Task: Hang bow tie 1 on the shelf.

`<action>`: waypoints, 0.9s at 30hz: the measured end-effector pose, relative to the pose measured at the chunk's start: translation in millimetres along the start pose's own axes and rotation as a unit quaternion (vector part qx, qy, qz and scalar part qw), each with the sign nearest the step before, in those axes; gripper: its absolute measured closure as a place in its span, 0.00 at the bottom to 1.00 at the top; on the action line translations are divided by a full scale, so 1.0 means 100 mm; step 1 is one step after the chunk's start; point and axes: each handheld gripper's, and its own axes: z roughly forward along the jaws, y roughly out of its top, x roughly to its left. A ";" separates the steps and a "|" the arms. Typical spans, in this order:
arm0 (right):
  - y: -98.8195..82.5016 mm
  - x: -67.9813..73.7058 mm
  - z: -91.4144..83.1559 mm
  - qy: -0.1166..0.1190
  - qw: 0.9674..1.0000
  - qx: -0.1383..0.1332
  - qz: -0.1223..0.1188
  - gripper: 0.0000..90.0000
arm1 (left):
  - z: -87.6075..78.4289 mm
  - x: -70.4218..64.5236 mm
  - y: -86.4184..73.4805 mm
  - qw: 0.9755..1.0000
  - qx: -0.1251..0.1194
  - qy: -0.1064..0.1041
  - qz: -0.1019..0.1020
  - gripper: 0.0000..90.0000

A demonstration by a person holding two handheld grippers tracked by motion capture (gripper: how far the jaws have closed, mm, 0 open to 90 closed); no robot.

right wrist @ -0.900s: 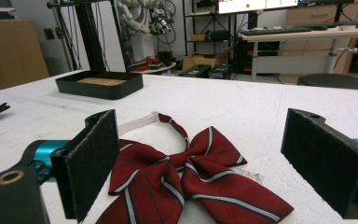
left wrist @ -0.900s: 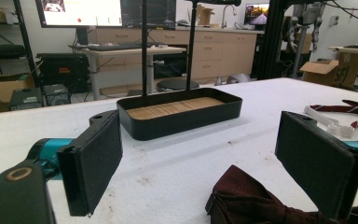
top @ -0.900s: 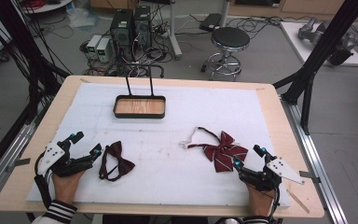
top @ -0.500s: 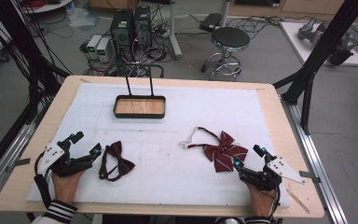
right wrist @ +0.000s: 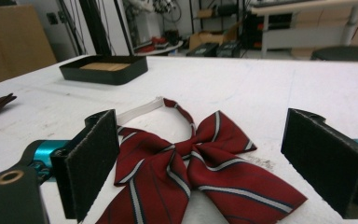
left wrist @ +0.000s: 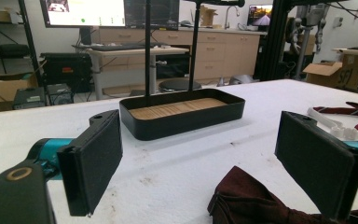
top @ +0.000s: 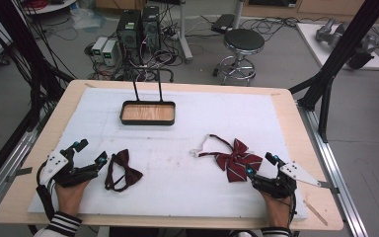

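Reaching with spread, empty jaws, the left gripper (top: 90, 154) nears the dark bow tie (top: 121, 170) at near left; the right gripper (top: 261, 165) should centre on the striped bow tie's (top: 234, 160) knot

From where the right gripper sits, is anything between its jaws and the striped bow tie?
Nothing visible. The right gripper is open, and the striped bow tie lies flat on the white table cover directly ahead of its jaws, apart from them.
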 end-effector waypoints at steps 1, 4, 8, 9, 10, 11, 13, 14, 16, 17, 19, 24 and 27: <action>0.01 0.01 0.01 0.001 1.000 0.006 0.002 0.12 | 0.00 0.00 0.00 1.000 0.000 0.000 0.000 0.17; 0.08 0.02 0.06 0.007 0.999 0.034 -0.021 0.12 | 0.00 0.00 0.00 1.000 0.001 0.001 0.000 0.17; 0.20 0.05 0.14 0.018 0.996 0.079 -0.048 0.12 | 0.00 -0.01 0.00 1.000 -0.002 0.005 0.000 0.17; 0.23 0.05 0.15 0.020 0.995 0.084 -0.054 0.12 | 0.00 -0.01 0.00 1.000 -0.002 0.005 0.000 0.17; 0.27 0.06 0.17 0.022 0.994 0.090 -0.055 0.12 | 0.00 -0.01 0.00 1.000 -0.002 0.005 0.000 0.17; 0.30 0.06 0.18 0.025 0.993 0.093 -0.060 0.12 | 0.00 -0.01 0.00 1.000 -0.002 0.005 0.000 0.17; 0.37 0.08 0.21 0.025 0.992 0.105 -0.069 0.12 | 0.00 -0.01 0.00 1.000 -0.002 0.005 0.000 0.17; 0.41 0.08 0.23 0.026 0.991 0.109 -0.074 0.12 | 0.00 -0.01 0.00 1.000 -0.002 0.005 0.000 0.17; 0.48 0.08 0.27 0.028 0.989 0.121 -0.080 0.12 | 0.00 0.00 0.00 1.000 -0.001 0.005 0.000 0.17; 0.51 0.09 0.28 0.029 0.988 0.127 -0.083 0.12 | 0.00 0.00 0.00 1.000 -0.001 0.005 0.000 0.17; 0.54 0.09 0.31 0.032 0.987 0.130 -0.087 0.12 | 0.00 0.00 0.00 1.000 -0.001 0.005 0.000 0.17; 0.64 0.08 0.43 0.042 0.979 0.170 -0.101 0.12 | 0.00 -0.01 0.00 1.000 -0.002 0.007 0.000 0.17; 0.68 0.06 0.49 0.052 0.973 0.199 -0.102 0.12 | 0.00 -0.01 0.00 1.000 -0.002 0.007 0.000 0.17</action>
